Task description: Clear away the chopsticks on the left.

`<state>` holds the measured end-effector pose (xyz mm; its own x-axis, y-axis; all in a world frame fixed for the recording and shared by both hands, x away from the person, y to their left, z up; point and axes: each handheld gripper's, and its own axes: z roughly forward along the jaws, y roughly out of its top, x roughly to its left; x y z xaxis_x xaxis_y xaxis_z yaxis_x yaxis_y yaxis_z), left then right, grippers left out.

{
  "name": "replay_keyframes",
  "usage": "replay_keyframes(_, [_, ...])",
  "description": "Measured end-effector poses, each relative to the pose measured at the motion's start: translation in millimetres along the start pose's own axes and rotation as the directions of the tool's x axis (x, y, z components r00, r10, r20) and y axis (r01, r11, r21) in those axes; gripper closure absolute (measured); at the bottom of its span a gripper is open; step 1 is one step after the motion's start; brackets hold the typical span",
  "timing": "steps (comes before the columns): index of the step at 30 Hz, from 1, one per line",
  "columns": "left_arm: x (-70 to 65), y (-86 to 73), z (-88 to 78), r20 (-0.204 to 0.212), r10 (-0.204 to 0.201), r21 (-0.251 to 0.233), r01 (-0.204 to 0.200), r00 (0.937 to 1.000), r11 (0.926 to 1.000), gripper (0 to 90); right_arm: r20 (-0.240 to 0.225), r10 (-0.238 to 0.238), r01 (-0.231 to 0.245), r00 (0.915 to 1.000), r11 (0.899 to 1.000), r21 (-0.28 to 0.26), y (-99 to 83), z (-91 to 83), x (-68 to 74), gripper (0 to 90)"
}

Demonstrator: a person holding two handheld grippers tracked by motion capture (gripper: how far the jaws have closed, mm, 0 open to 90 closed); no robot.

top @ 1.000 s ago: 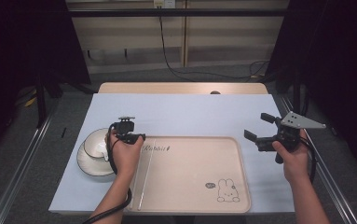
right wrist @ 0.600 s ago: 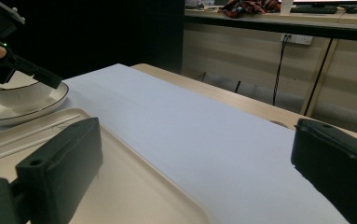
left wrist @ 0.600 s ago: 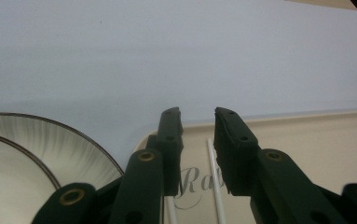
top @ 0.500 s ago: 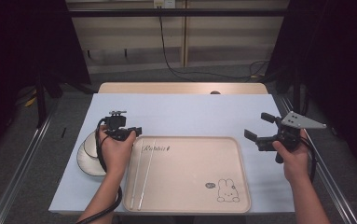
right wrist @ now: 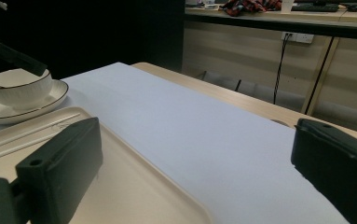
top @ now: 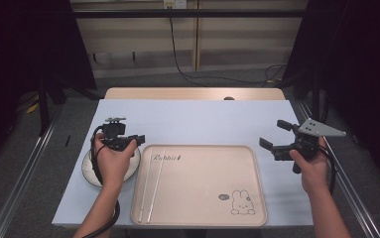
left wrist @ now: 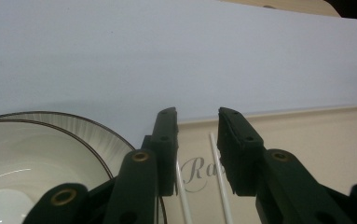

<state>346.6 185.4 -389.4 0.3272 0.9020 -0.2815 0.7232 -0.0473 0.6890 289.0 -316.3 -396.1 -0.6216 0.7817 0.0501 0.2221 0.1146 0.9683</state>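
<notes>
The big table (top: pixel 192 119) has a pale blue cover, so the things on it are easy to see. In the middle sits the tan tray (top: pixel 202 198), with a little rabbit drawn at about five o'clock on it. It lies flat and close to the person, so both hands can get to it.

At nine o'clock from the tray is the saucer (top: pixel 89 173) with a white bowl (right wrist: pixel 20 86) on it. The saucer is there to catch drips and keep the bowl steady. They sit just beside the tray's left edge.

On the tray, along its left side, lie two thin white chopsticks (top: pixel 154 183). They point from six o'clock to twelve o'clock, side by side, so they do not roll off.

The left gripper (left wrist: pixel 197 140) hovers over the saucer's right edge, near the top ends of the chopsticks. Its jaws are a little way apart and have just been opening — nothing is between them.

The right gripper (top: pixel 277 139) waits at three o'clock from the tray, held up above the table. Its jaws are wide apart and hold nothing — I think it is out of the way on purpose.
</notes>
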Motion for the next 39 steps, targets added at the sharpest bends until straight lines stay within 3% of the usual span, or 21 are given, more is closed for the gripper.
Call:
replay_keyframes(3, [2.1,-0.6,-4.9,0.025,0.004,0.006,-0.004,0.9997,1.0000,71.4,0.009,0.000,0.000,1.0000,1.000,0.001,-0.2,0.9,0.5,1.8])
replay_keyframes(6, [4.2,-1.5,-7.9,0.020,-0.001,0.006,0.001,0.9998,1.0000,72.4,0.006,-0.001,0.001,1.0000,1.000,0.001,-0.3,1.4,0.4,1.8])
replay_keyframes(12, [8.9,-3.0,-13.9,0.032,0.003,0.033,-0.004,0.9995,0.9995,85.3,0.007,0.003,-0.003,1.0000,1.000,-0.001,-0.5,2.5,0.4,1.8])
replay_keyframes(13, [10.8,-3.9,-15.9,0.050,-0.018,0.038,0.016,0.9986,0.9992,87.6,0.002,0.003,-0.003,1.0000,1.000,0.001,-0.7,3.0,0.0,1.8])
replay_keyframes(15, [14.2,-4.6,-18.7,0.047,-0.005,0.067,0.002,0.9989,0.9978,90.0,0.003,0.003,-0.003,1.0000,1.000,0.001,-0.8,3.3,-0.6,1.8])
replay_keyframes(19, [19.3,-7.8,-20.6,0.052,-0.050,0.088,0.046,0.9974,0.9951,90.0,-0.008,0.002,-0.002,1.0000,1.000,0.002,-0.5,4.4,-0.8,1.8])
replay_keyframes(29, [27.8,-18.5,-21.0,0.070,-0.071,0.155,0.059,0.9950,0.9862,90.0,0.004,0.005,-0.005,1.0000,1.000,-0.003,-0.6,3.4,-1.7,1.8])
replay_keyframes(39, [39.9,-33.2,-30.3,0.062,-0.099,0.164,0.088,0.9932,0.9826,90.0,-0.001,0.002,-0.002,1.0000,1.000,0.002,-0.4,5.0,-0.8,1.8])
